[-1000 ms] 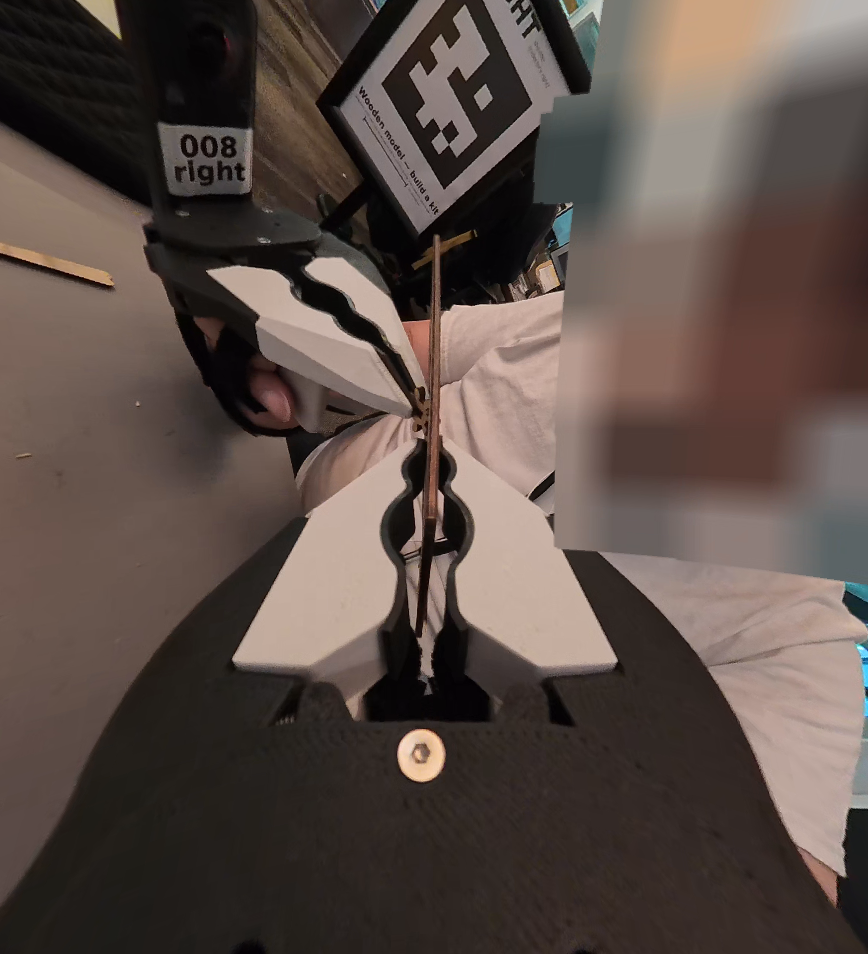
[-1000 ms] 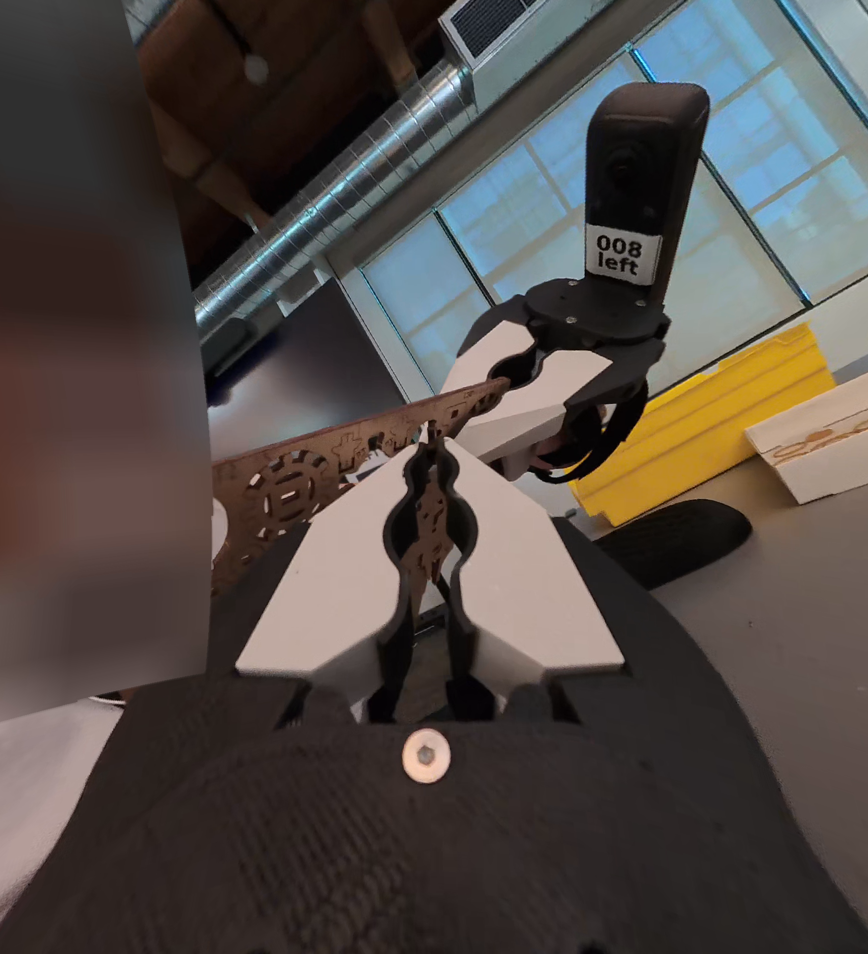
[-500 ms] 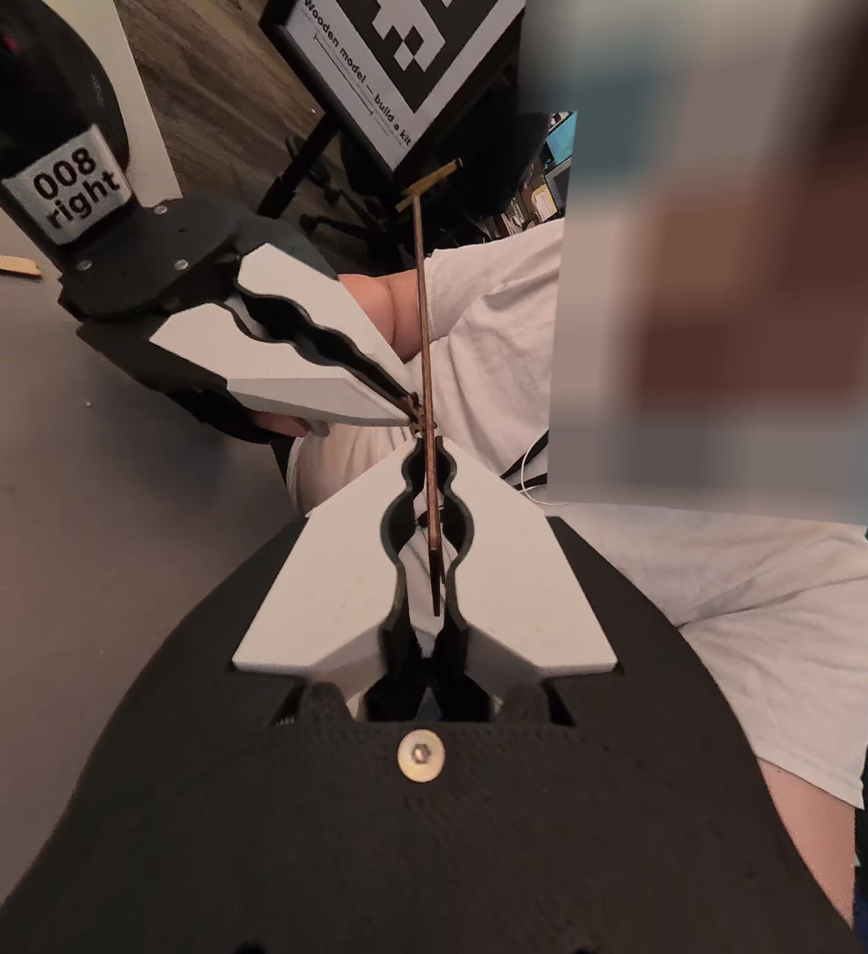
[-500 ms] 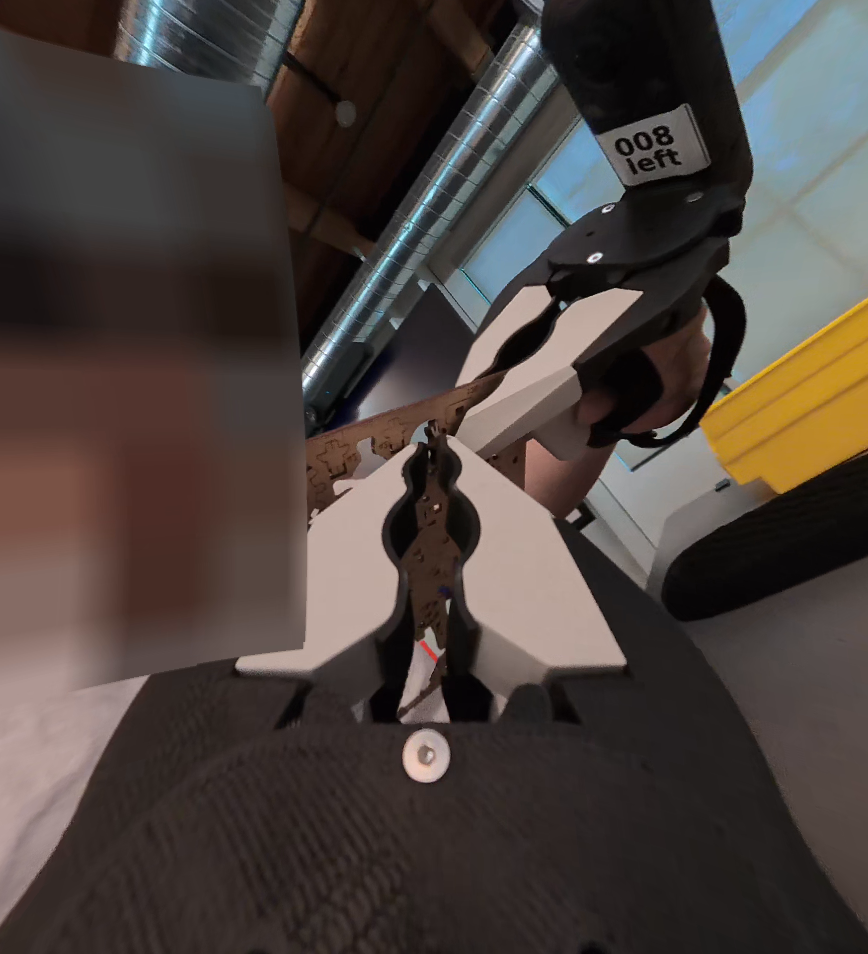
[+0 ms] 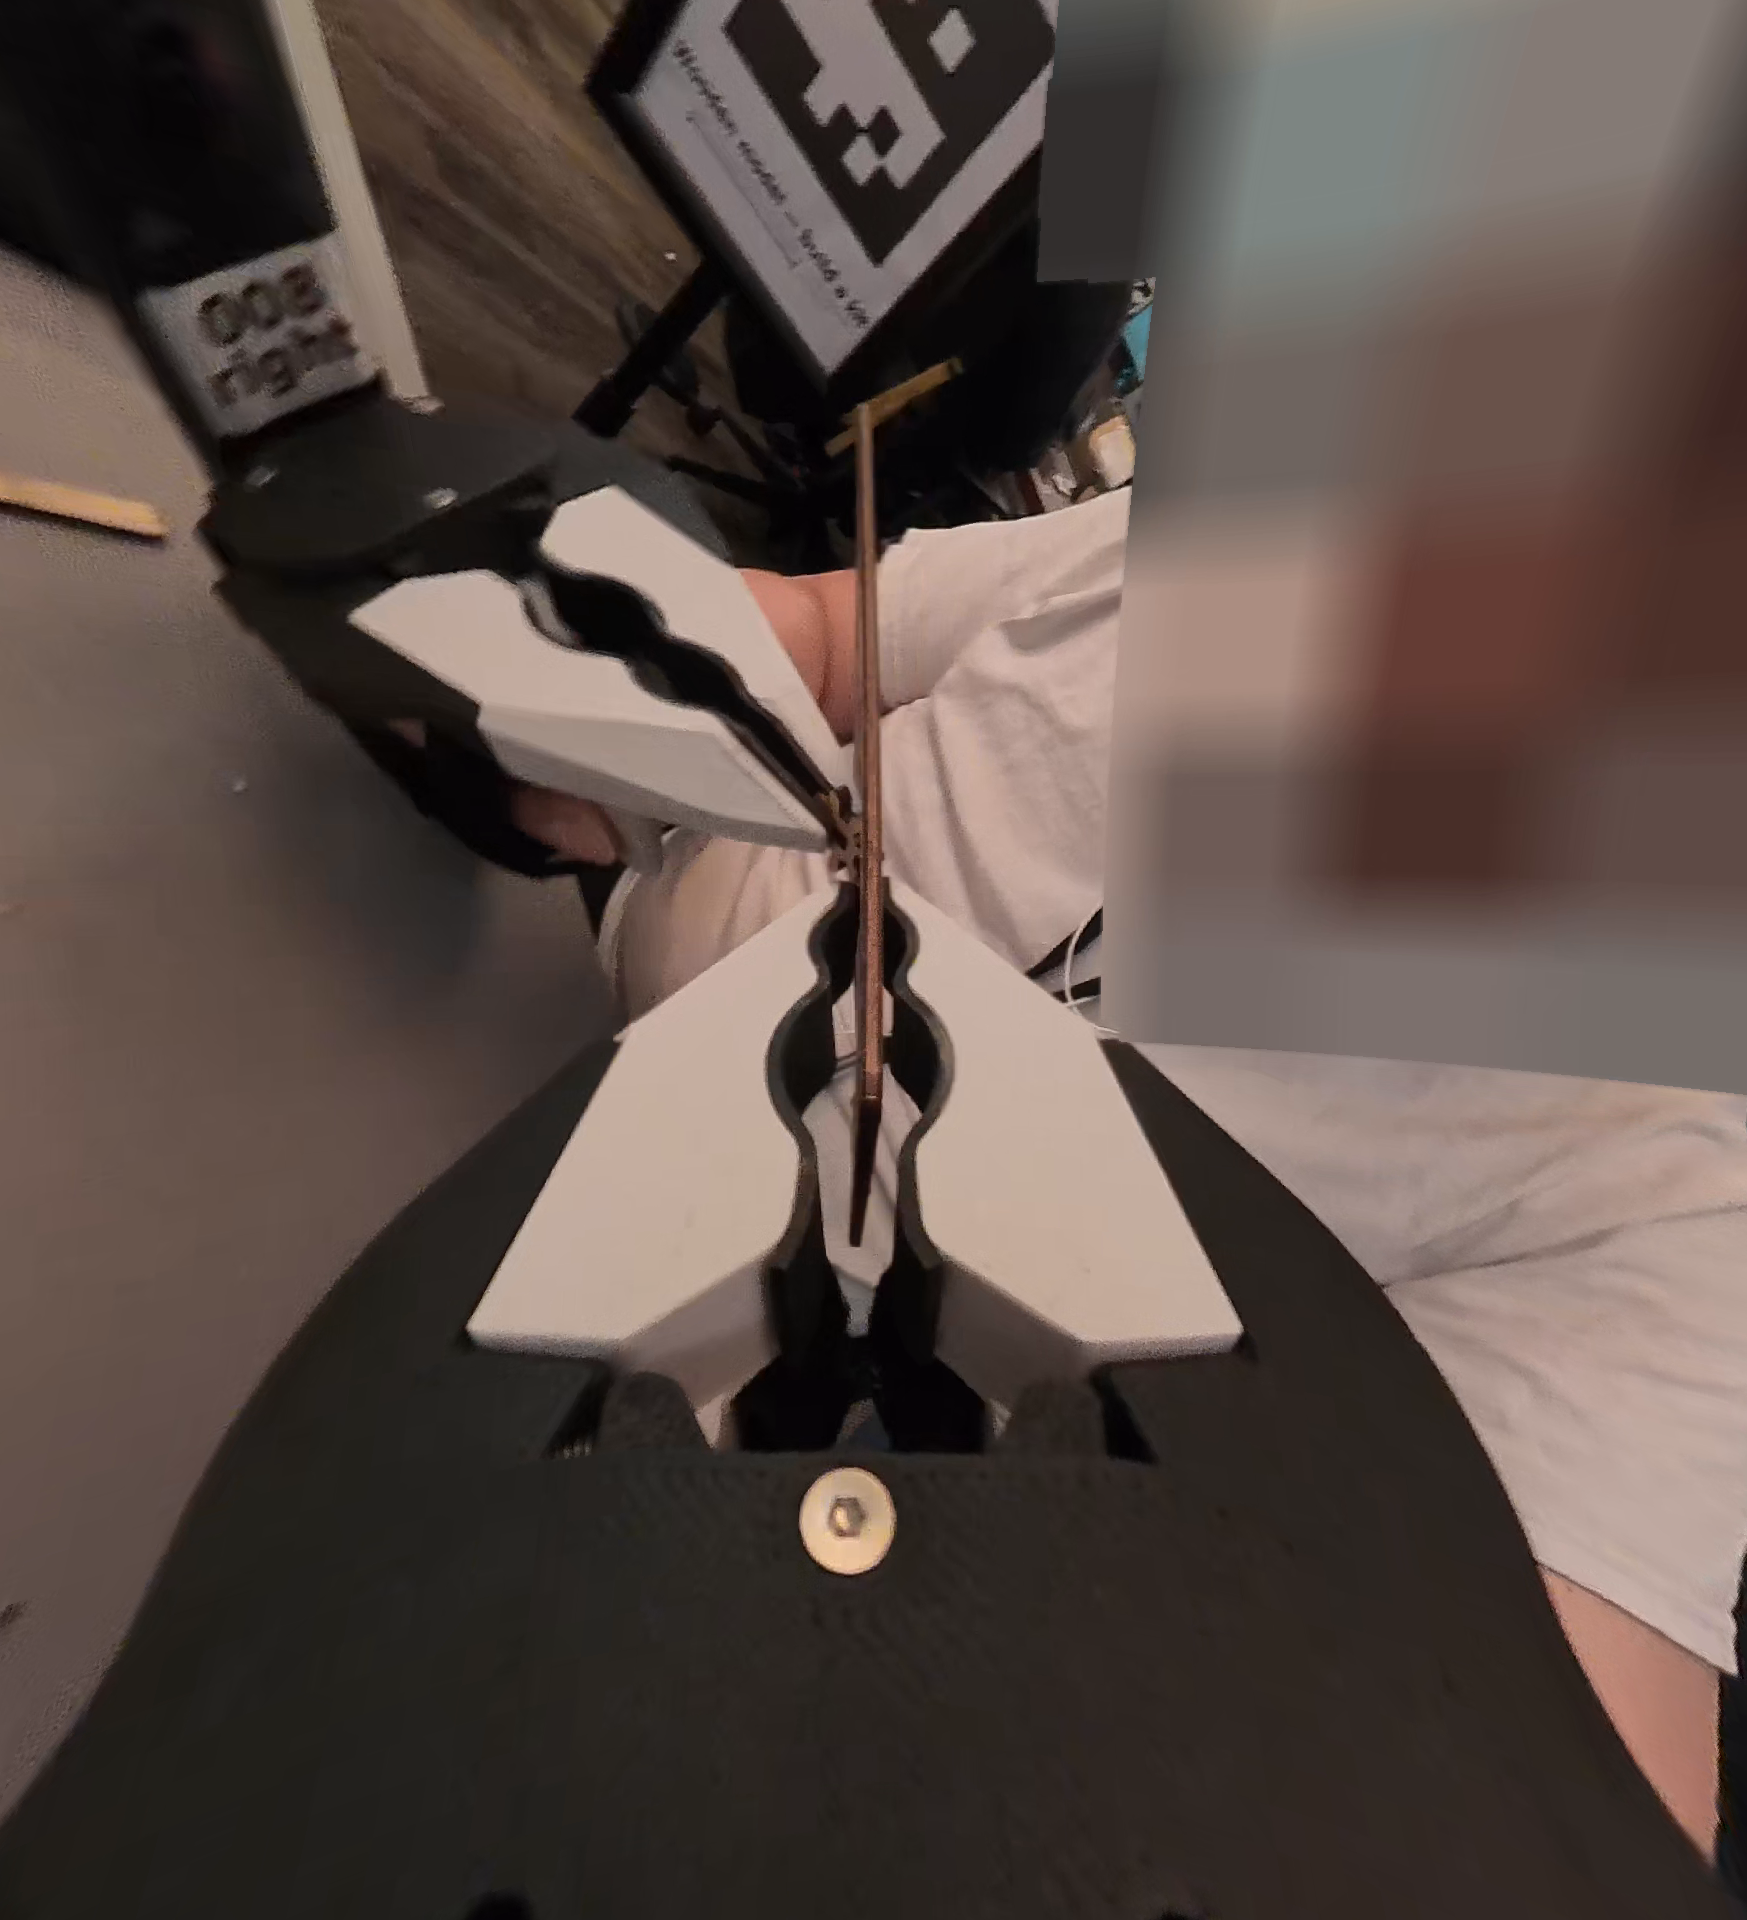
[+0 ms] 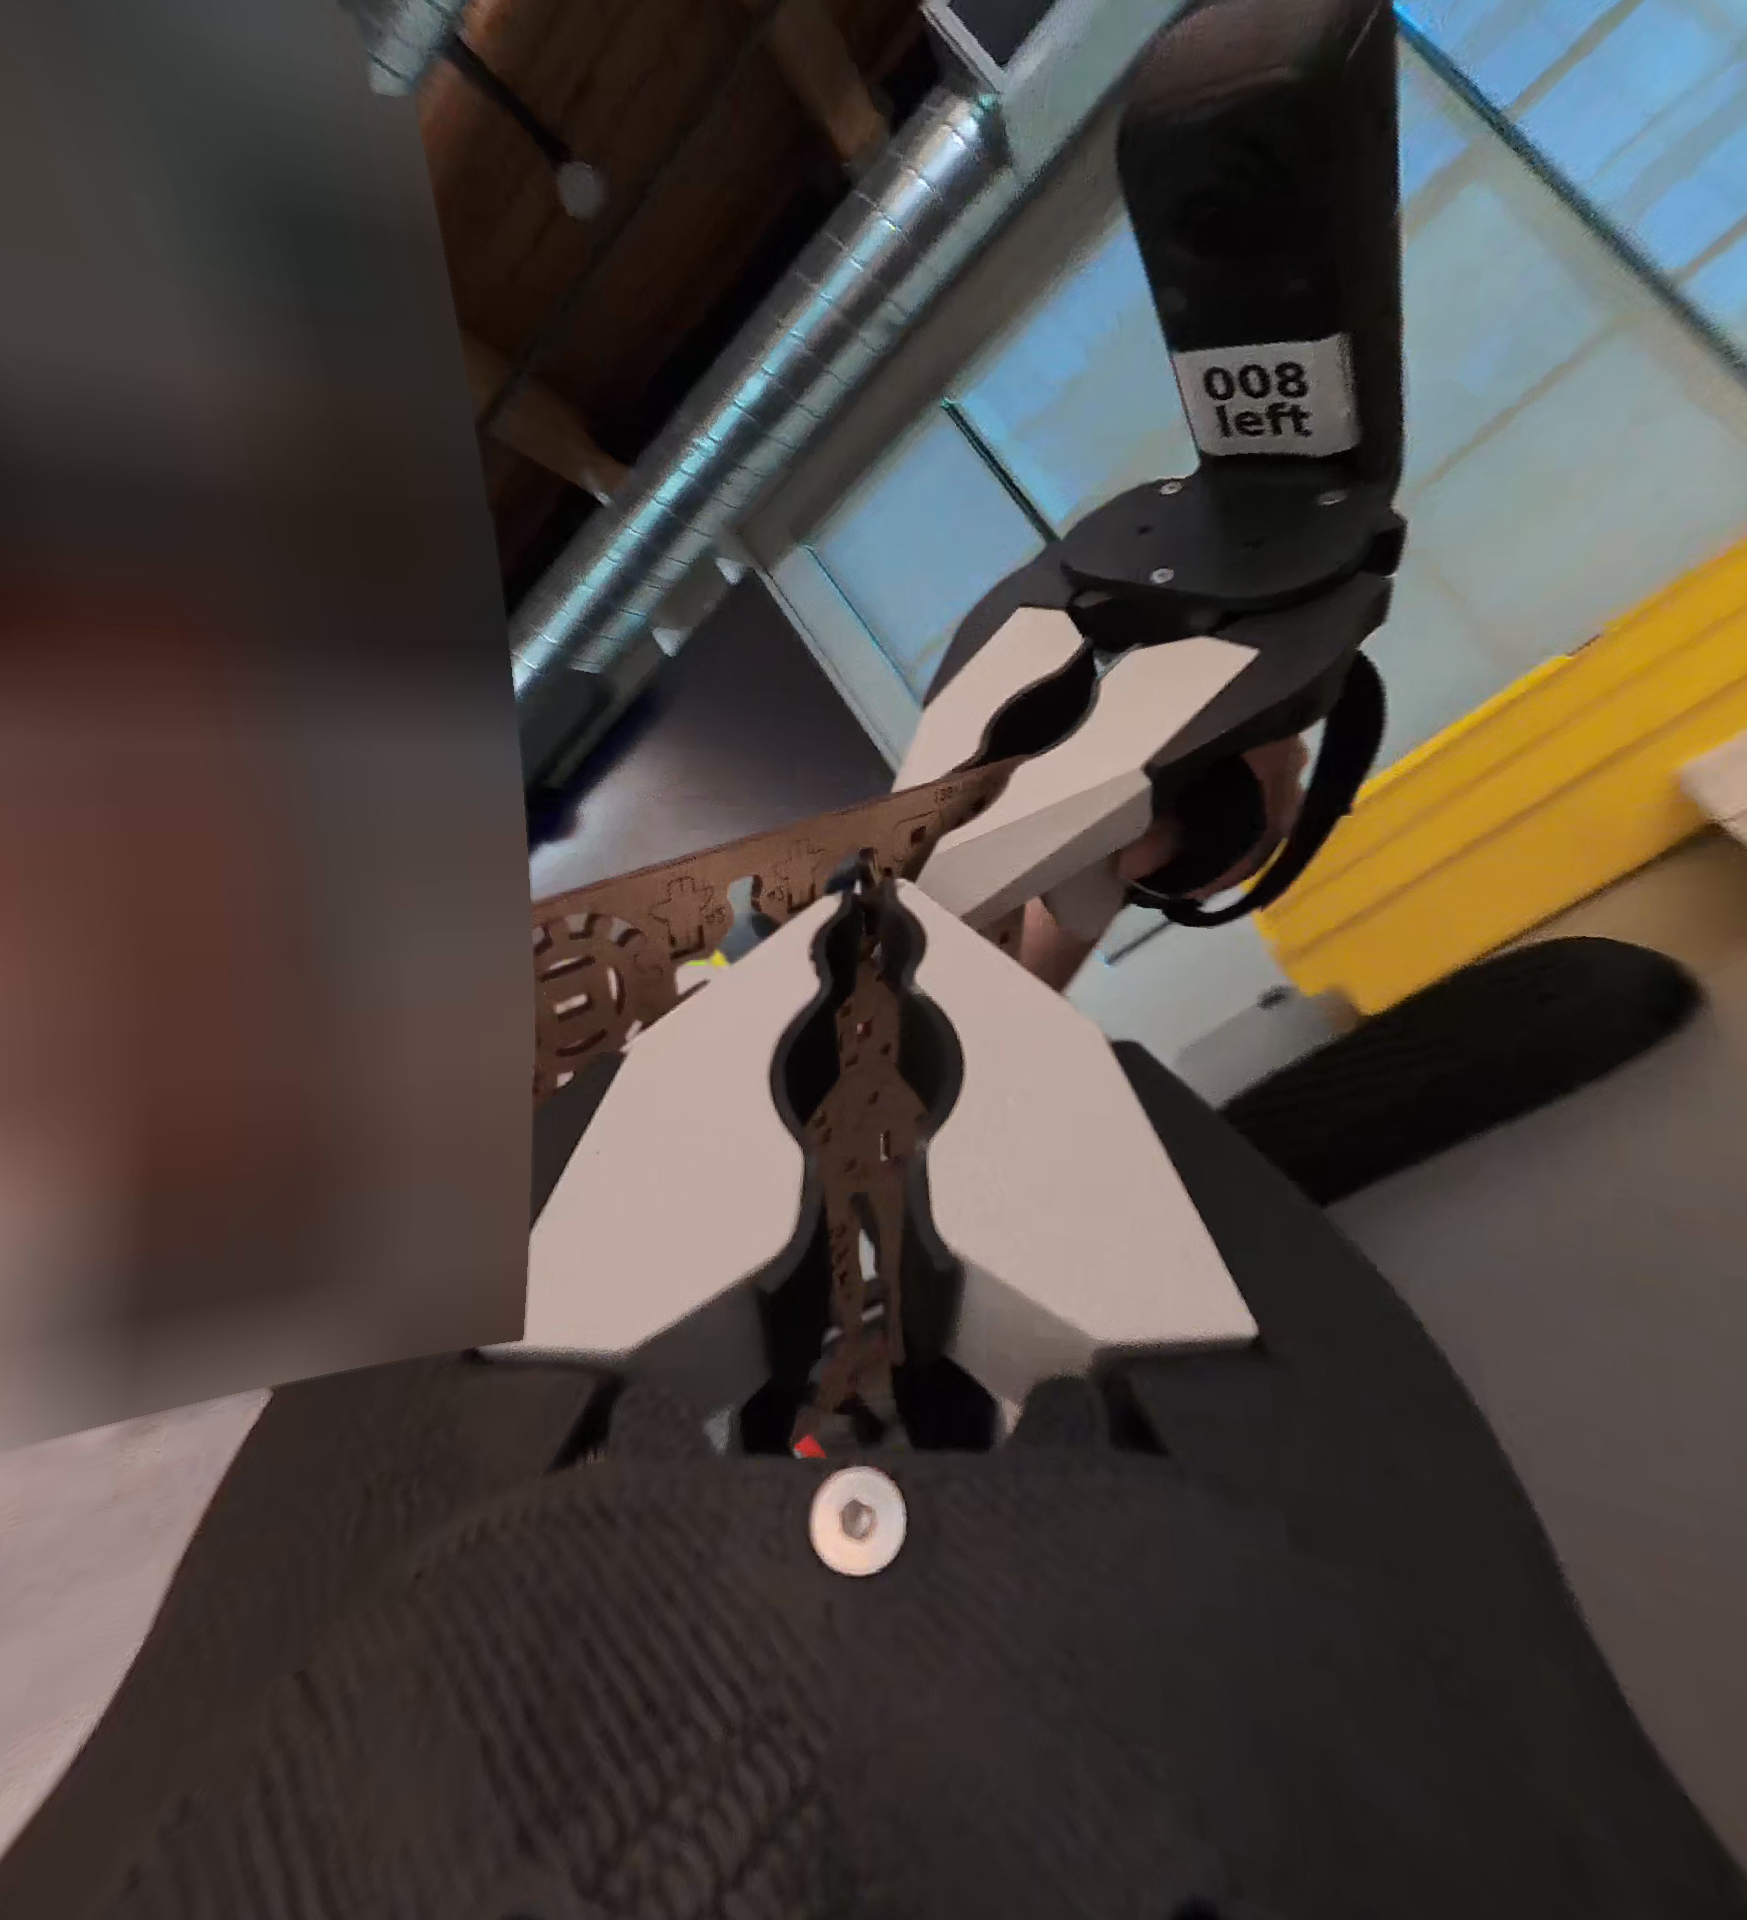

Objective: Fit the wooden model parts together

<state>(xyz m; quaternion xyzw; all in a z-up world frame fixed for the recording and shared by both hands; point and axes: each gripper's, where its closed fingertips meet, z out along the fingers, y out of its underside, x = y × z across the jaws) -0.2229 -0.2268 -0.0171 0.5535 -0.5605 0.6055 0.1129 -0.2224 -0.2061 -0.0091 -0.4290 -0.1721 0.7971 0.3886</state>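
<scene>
Jaws of my left gripper (image 5: pixel 867 894) are closed on a thin wooden sheet (image 5: pixel 869 665), which I see edge-on, running straight away from the camera. My right gripper (image 5: pixel 833 816) comes in from the left with its tips pinched on a small wooden piece (image 5: pixel 845 831), pressed against the sheet's face just beyond my own fingertips.

Compared with half a second ago, the right gripper has tilted and the contact point has hardly moved. I judge I am working the small piece at the sheet, either seating it or freeing it, and it is not done yet.

The right wrist view gives what the left cannot: the sheet's broad face (image 6: pixel 703 925), with cut-out gear and cross shapes, and the left gripper (image 6: pixel 962 800) clamped on its far end. It also shows a second fretted wooden strip (image 6: pixel 874 1122) lying inside the right jaws. Farther off sit a yellow bin (image 6: pixel 1575 769) and a black pad (image 6: pixel 1451 1060) on the grey table (image 6: pixel 1627 1351). The left view alone shows a loose wooden strip (image 5: pixel 38 497) on the table, and a marker board (image 5: pixel 848 156) beyond.
</scene>
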